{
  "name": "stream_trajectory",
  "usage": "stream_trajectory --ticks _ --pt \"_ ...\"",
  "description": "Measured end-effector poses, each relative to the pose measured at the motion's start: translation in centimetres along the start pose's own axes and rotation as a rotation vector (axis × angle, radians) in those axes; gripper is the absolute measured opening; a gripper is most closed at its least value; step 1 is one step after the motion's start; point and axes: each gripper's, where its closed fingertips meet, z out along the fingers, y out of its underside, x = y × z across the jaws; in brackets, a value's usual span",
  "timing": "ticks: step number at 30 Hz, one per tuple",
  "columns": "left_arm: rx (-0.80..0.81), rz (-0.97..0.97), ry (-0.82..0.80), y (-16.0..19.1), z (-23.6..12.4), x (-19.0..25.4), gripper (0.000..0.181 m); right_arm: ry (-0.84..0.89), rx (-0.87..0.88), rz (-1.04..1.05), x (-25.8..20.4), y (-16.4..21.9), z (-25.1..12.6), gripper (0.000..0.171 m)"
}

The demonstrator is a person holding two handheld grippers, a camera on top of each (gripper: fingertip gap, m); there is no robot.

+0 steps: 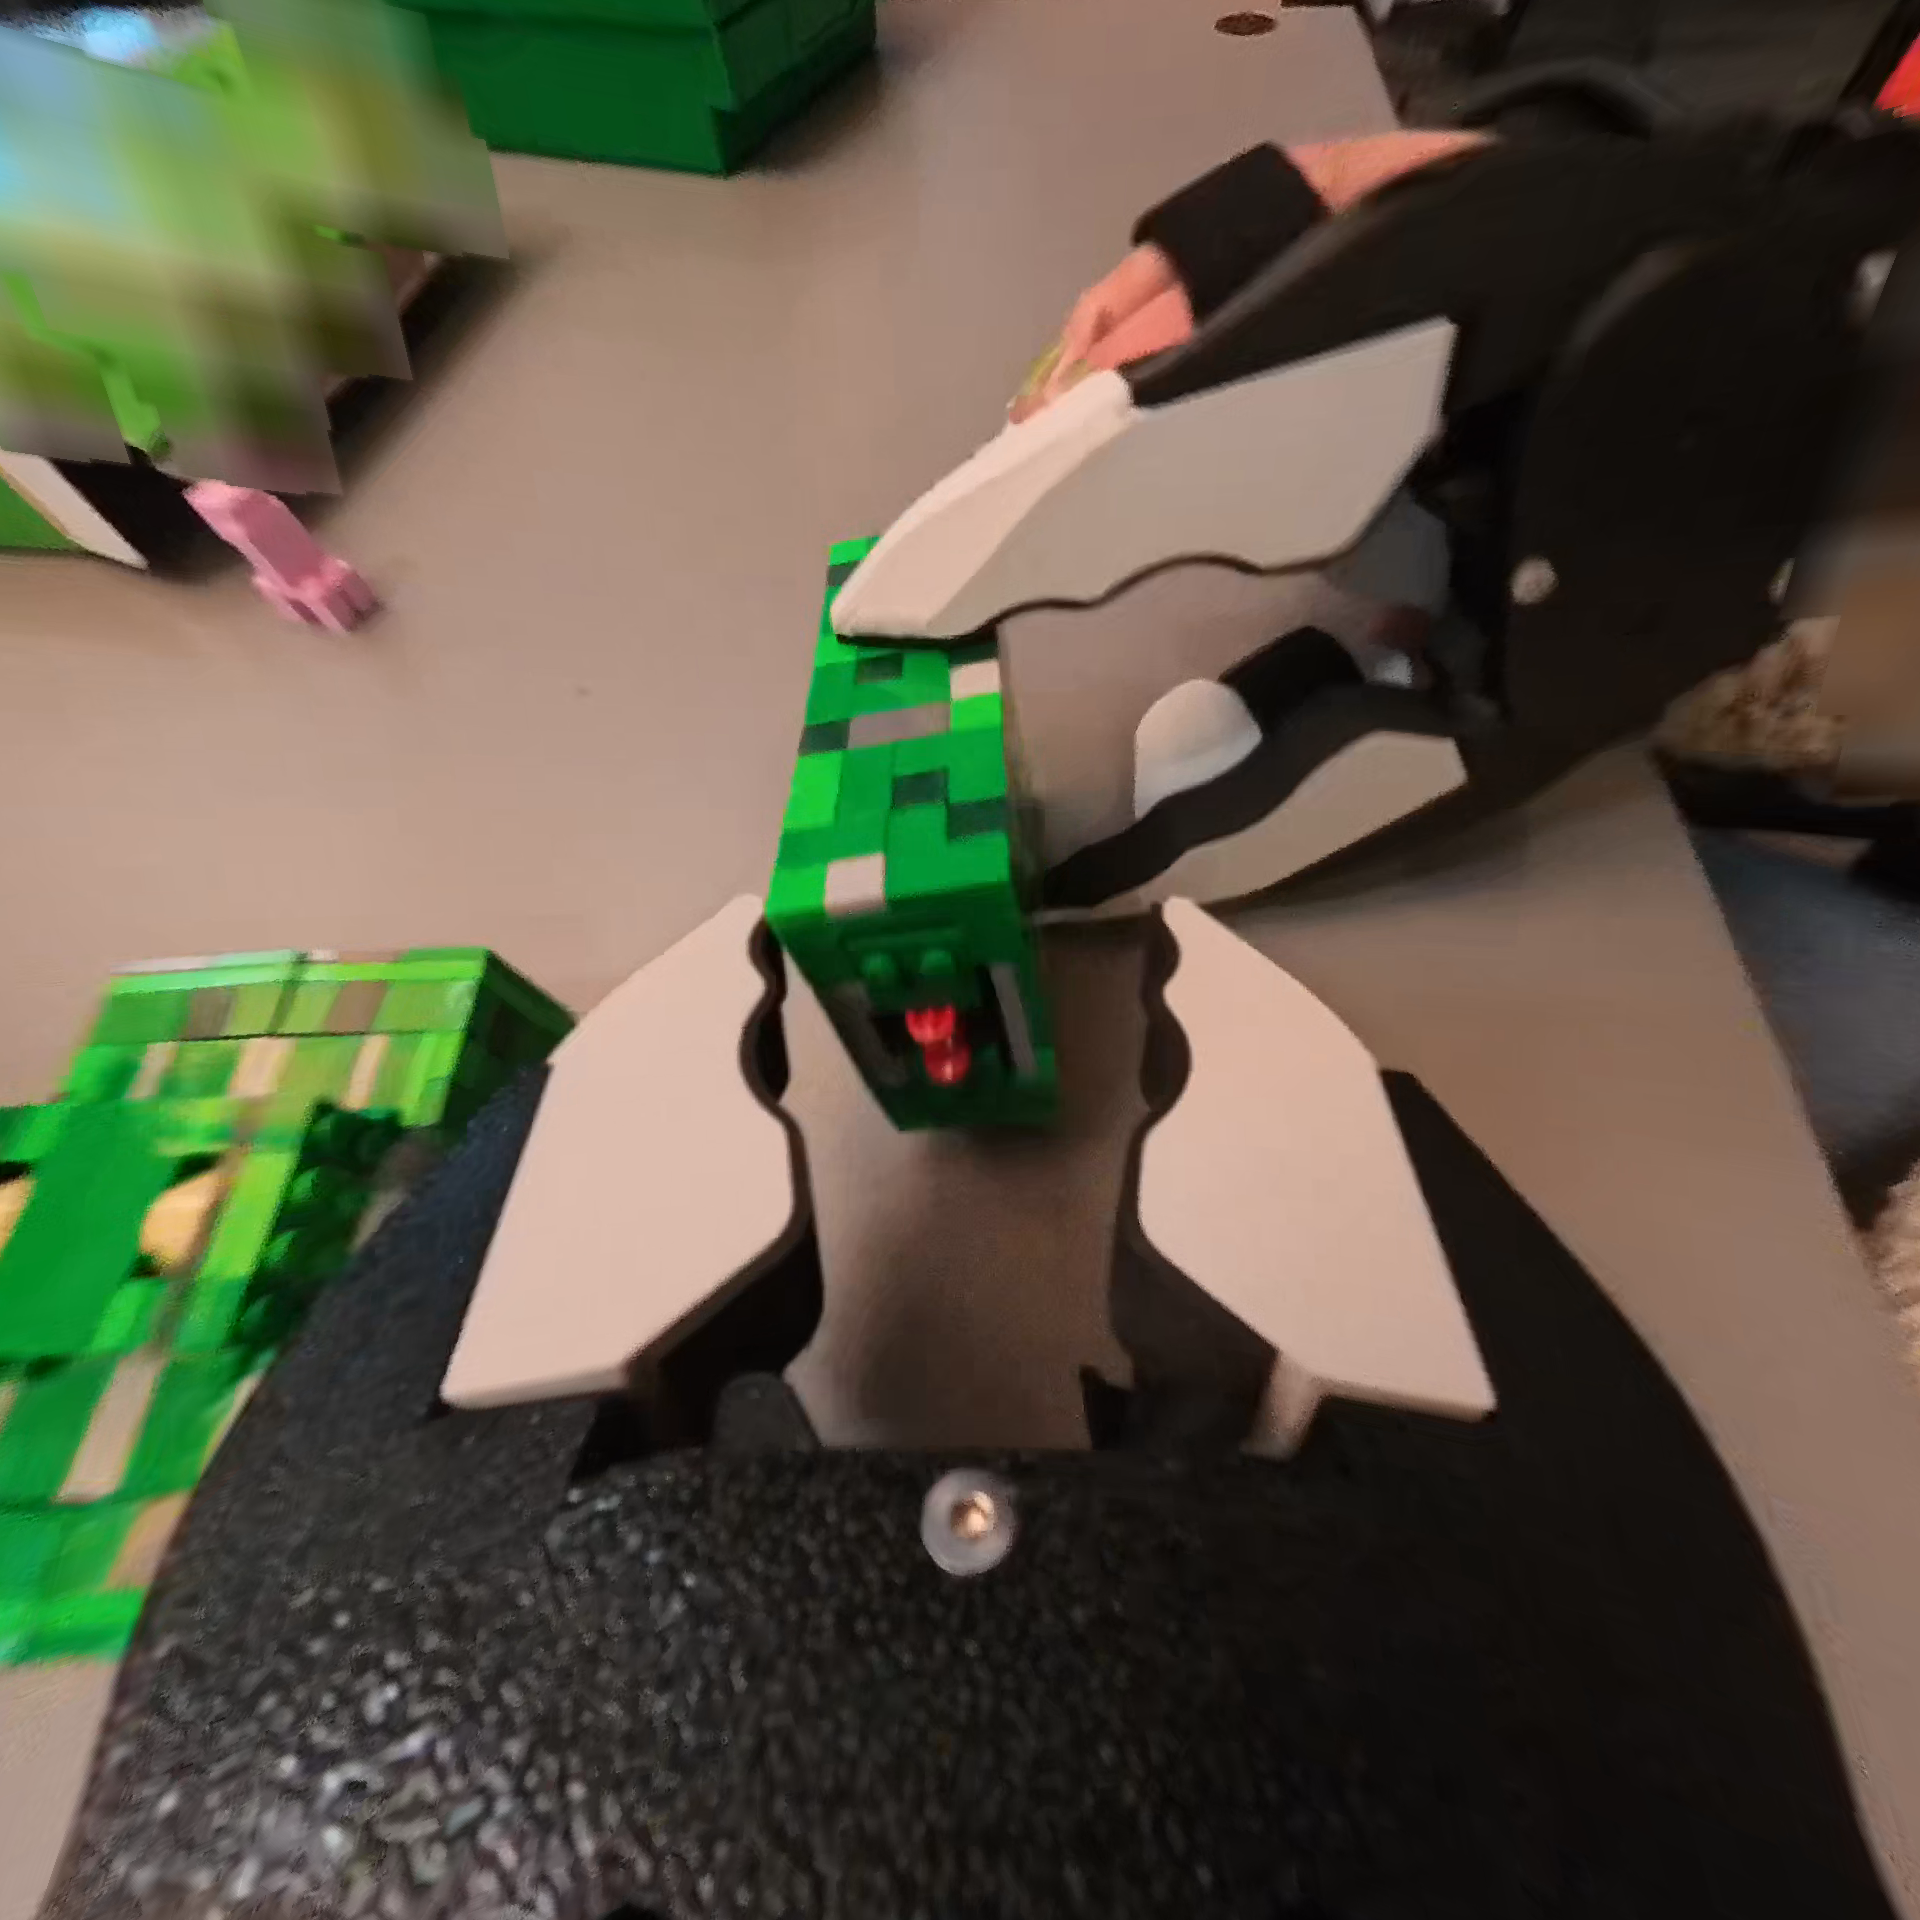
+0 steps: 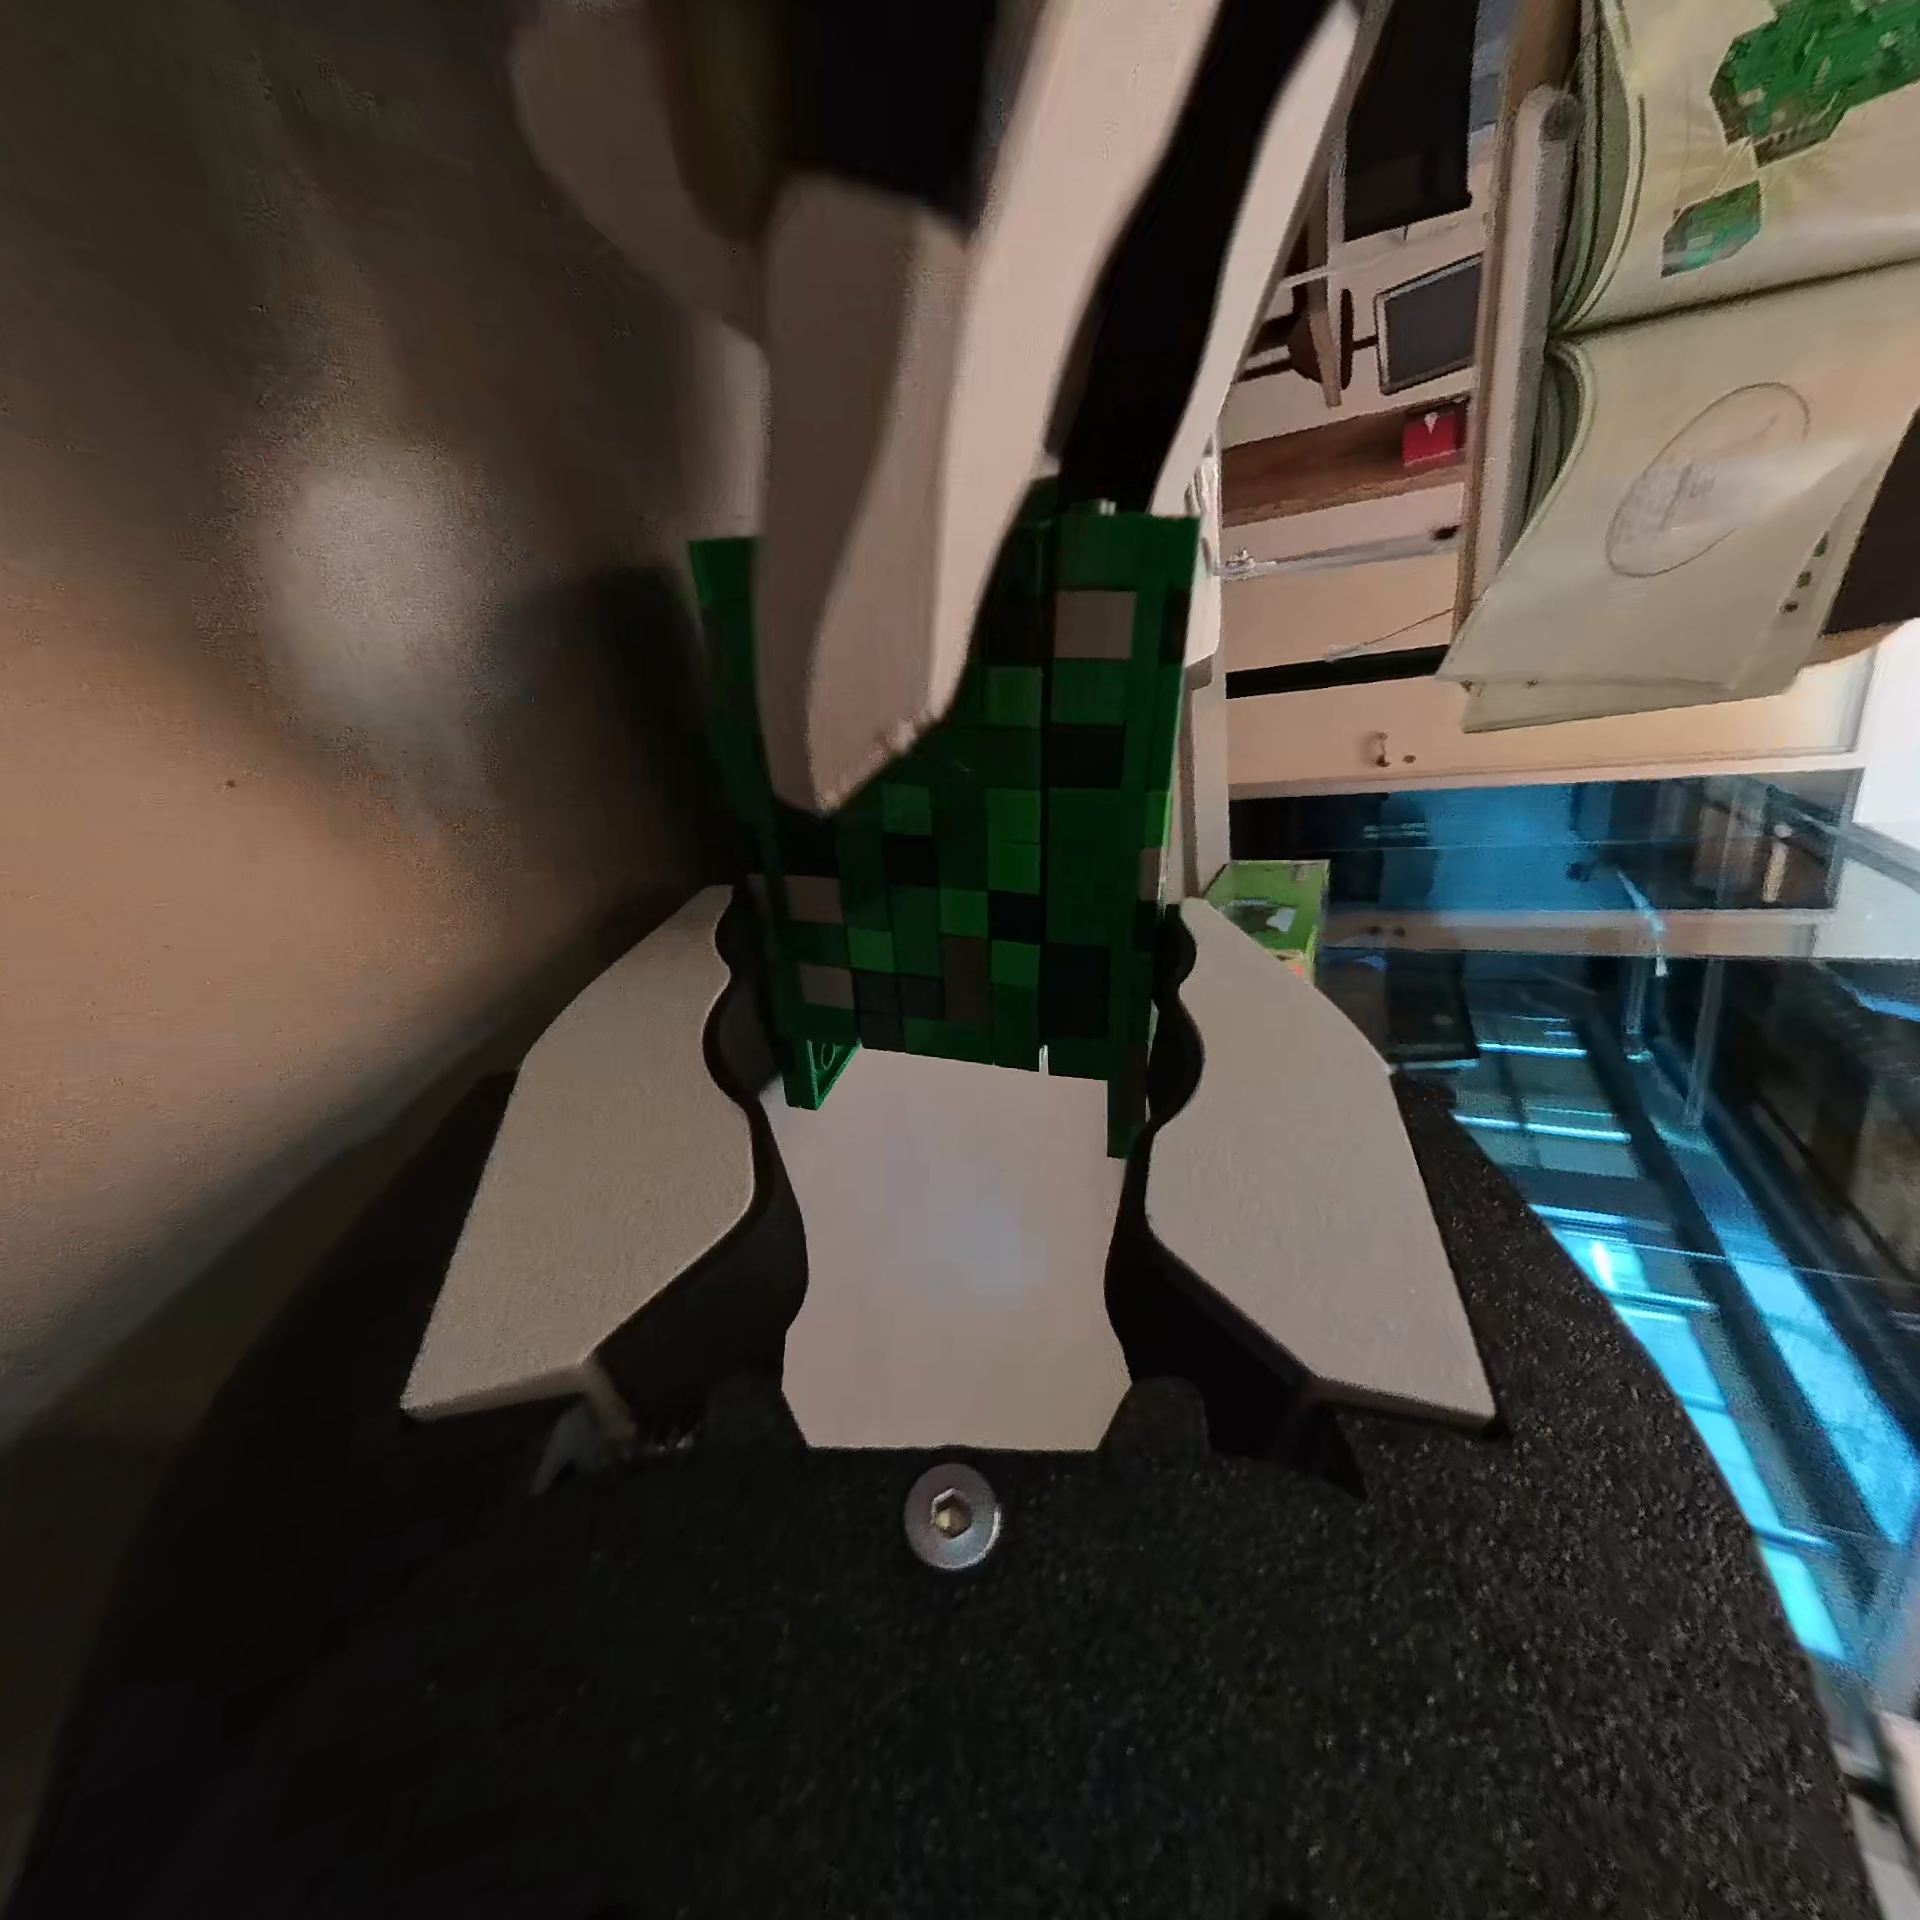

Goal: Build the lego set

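A tall green lego block point(image 1: 914, 821), patterned in light green, dark green and grey squares, is held above the grey counter point(image 1: 582, 727) near the middle of the left wrist view. It is gripped by the right gripper point(image 1: 997, 748), which comes in from the right: one white finger is laid on its far upper end and the other is pressed against its right side. In the right wrist view the same block point(image 2: 997, 883) is seen clamped between that gripper's own fingers point(image 2: 1288, 1143), with both inner edges touching it.

The left gripper point(image 1: 961, 935) is placed just near of the block, its white fingers point(image 1: 634, 1195) spread wide. The open near end of the block, where green studs and a red piece point(image 1: 935, 1039) are seen, lies between the fingertips; contact with the left fingertip cannot be told, and a gap is seen on the right. In the right wrist view these fingers point(image 2: 914, 468) are seen blurred, in front of the block's upper part.

A larger green lego assembly point(image 1: 208, 1195) is seen blurred at the near left, a pink piece point(image 1: 301, 561) lies farther left on the counter, and a green box point(image 1: 644, 73) stands at the far edge. A gloved hand point(image 1: 1299, 239) is seen on the right gripper. An open instruction booklet point(image 2: 1683, 416) is visible at the upper right of the right wrist view.
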Motion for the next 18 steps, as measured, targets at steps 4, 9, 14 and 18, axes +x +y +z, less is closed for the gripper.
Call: stream_trajectory --ticks 4,9,14,18 --pt "0.083 0.322 -0.122 -0.8 -2.7 -0.7 0.076 -0.049 0.023 0.073 0.3 0.3 -0.1 0.072" --pt "0.085 0.772 -0.217 -0.7 -2.7 -0.8 0.098 -0.109 0.04 0.103 0.4 0.5 -0.1 0.072" --pt "0.025 1.082 -0.298 -0.6 -0.8 -1.4 0.109 -0.133 0.052 0.124 0.5 0.5 -0.1 0.072" --pt "0.013 1.186 -0.318 -0.7 0.0 -1.7 0.099 -0.148 0.063 0.13 0.5 0.5 -0.1 0.072"
